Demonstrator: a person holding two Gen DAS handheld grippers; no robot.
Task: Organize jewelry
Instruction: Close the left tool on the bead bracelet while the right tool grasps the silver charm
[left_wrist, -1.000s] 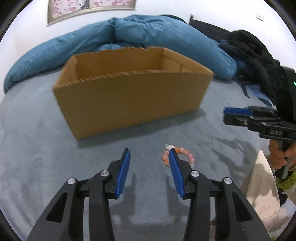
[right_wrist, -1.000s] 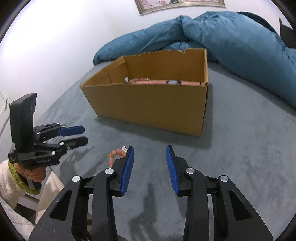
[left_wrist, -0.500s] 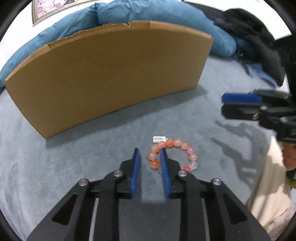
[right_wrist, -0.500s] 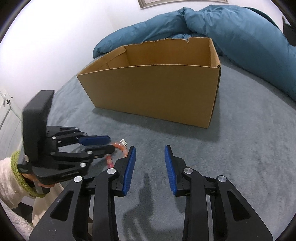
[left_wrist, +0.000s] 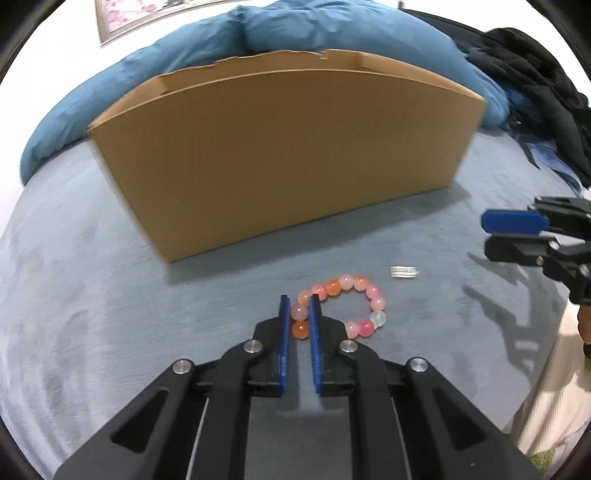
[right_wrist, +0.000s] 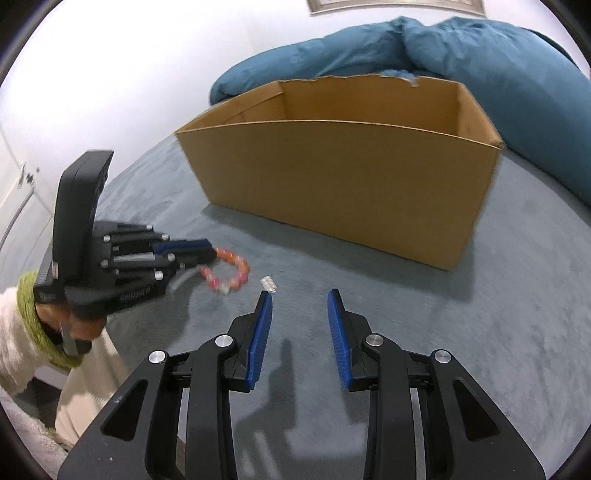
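Observation:
A bracelet of pink and orange beads (left_wrist: 347, 282) lies on the grey bedcover in front of a cardboard box (left_wrist: 288, 158). My left gripper (left_wrist: 298, 301) is closing, and its blue pads press on two beads at the ring's left side. Seen from the right wrist, the bracelet (right_wrist: 236, 275) hangs blurred from the left gripper's tips (right_wrist: 207, 251). A small white tag (left_wrist: 405, 272) lies just right of the bracelet. My right gripper (right_wrist: 300, 299) is open with nothing between its pads, its left tip close to the tag (right_wrist: 268, 284). It enters the left wrist view from the right (left_wrist: 487, 234).
The open-topped box (right_wrist: 351, 184) stands across the middle of the bed. A blue duvet (left_wrist: 258, 33) is bunched behind it, and dark clothes (left_wrist: 528, 74) are piled at the far right. A person's hand in a cream sleeve (right_wrist: 22, 332) holds the left gripper.
The left gripper came down to the bracelet and its jaws narrowed from wide apart onto the left beads. The tag now lies to the bracelet's right. The right gripper barely shifted.

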